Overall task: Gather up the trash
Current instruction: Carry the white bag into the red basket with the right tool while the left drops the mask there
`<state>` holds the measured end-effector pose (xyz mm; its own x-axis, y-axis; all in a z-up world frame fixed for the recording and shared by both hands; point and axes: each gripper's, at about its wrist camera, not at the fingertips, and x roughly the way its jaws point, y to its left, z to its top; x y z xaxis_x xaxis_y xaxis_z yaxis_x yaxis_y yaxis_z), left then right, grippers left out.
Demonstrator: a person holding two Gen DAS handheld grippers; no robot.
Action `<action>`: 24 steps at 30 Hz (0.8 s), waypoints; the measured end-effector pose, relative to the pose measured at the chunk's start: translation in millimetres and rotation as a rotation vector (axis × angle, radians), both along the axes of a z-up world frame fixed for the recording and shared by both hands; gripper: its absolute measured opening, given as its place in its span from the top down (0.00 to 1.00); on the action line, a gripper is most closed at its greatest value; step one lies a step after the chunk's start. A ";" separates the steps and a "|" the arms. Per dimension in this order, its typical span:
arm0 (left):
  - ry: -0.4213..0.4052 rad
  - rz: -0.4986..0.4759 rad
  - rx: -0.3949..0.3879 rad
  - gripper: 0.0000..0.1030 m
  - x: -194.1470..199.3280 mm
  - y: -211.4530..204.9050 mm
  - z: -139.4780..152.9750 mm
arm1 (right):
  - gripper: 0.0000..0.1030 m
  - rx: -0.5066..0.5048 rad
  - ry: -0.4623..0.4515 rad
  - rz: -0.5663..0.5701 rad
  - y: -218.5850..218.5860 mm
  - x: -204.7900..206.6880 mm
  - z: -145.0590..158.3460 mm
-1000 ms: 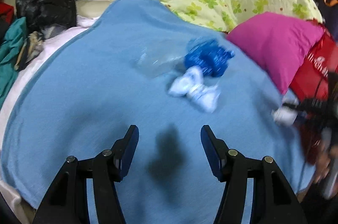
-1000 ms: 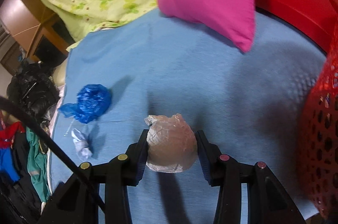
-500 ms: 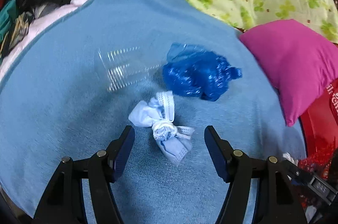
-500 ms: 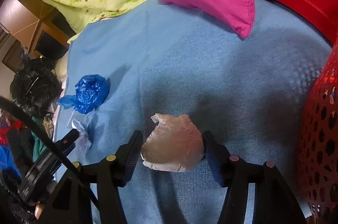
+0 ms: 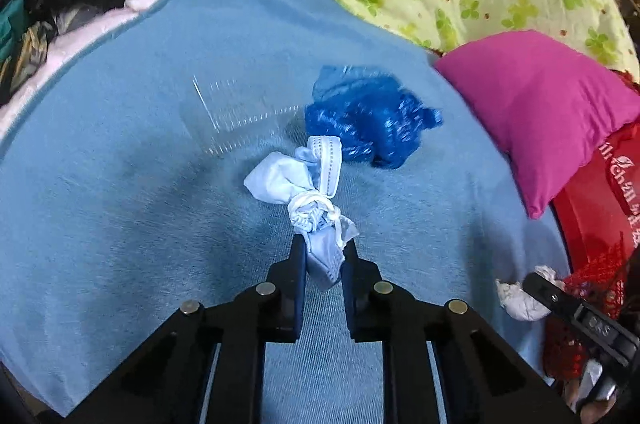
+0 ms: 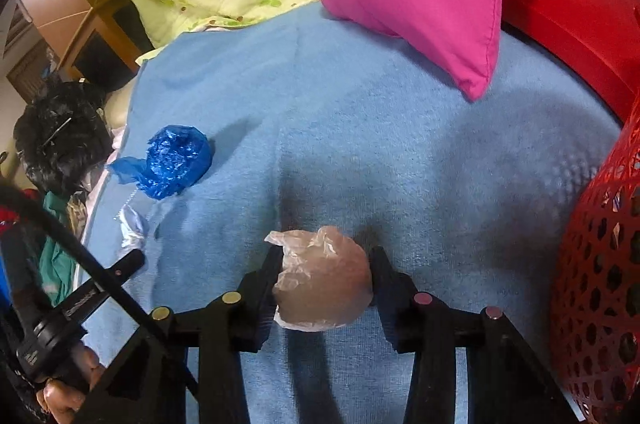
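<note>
Pinching knotted cloth mask [image 5: 304, 192], crinkly wad [image 6: 322, 282]

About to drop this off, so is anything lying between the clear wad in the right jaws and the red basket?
Nothing visible: only bare blue blanket lies between the clear plastic wad and the red mesh basket.

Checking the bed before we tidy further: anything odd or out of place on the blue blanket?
Yes: litter on bedding. A crumpled blue plastic bag and a clear plastic wrapper lie loose on the blue blanket. The left tool pinches a knotted face mask.
</note>
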<state>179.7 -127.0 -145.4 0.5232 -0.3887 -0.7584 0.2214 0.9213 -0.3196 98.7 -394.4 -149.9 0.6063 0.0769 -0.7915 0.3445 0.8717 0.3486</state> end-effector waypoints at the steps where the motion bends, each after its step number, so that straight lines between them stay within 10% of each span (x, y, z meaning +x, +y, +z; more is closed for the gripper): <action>1: -0.018 -0.006 0.003 0.83 -5.4 1.3 5.3 | 0.56 -0.003 -0.012 -0.002 0.1 -1.0 2.5; 24: -0.346 -0.180 0.119 0.83 -109.5 -29.5 107.9 | 0.56 -0.156 -0.447 0.019 15.2 -76.8 88.6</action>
<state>70.3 -156.5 -37.5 0.6869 -0.4174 -0.5949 0.4581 0.8842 -0.0913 22.0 -379.1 -61.4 0.8899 -0.0075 -0.4560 0.1737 0.9301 0.3236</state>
